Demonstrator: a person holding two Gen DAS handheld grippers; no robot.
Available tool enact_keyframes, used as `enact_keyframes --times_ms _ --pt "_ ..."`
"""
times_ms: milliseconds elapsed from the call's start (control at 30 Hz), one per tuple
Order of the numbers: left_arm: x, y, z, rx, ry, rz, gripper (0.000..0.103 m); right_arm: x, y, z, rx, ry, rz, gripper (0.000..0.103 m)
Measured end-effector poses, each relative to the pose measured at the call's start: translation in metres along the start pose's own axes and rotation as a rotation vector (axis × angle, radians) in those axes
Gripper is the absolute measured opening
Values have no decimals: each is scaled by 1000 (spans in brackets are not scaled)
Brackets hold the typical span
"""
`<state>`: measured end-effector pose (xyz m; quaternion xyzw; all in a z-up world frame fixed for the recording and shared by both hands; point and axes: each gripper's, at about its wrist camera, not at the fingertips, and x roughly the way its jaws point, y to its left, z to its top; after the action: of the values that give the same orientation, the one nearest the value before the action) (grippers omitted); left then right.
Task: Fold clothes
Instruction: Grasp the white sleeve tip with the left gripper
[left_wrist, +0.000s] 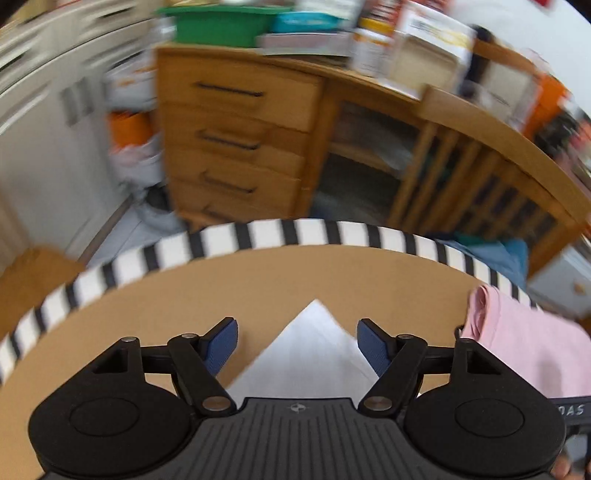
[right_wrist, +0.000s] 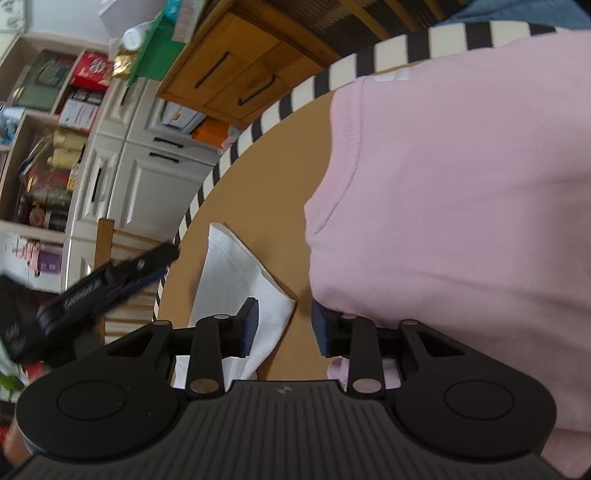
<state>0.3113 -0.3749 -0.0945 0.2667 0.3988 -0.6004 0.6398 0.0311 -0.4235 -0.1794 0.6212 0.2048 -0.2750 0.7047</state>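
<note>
Below, white cloth (left_wrist: 310, 354) lies between spread left jaws.

Left gripper (left_wrist: 297, 345) angled downward, jaws spread wide, nothing between them; right gripper (right_wrist: 284, 326) tilted downward, jaws parted, gripping nothing.
</note>
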Motion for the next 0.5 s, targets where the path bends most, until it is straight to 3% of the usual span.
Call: enact_keyframes --times_ms 167,267,500 --pt "26 -2 6 146 52 -45 67 -1 4 1 -51 2 17 39" --pt "36 -2 6 172 71 -86 60 -2 7 2 -75 8 20 42" --pt "52 1 0 212 127 -128 54 -5 8 3 -91 5 35 44"
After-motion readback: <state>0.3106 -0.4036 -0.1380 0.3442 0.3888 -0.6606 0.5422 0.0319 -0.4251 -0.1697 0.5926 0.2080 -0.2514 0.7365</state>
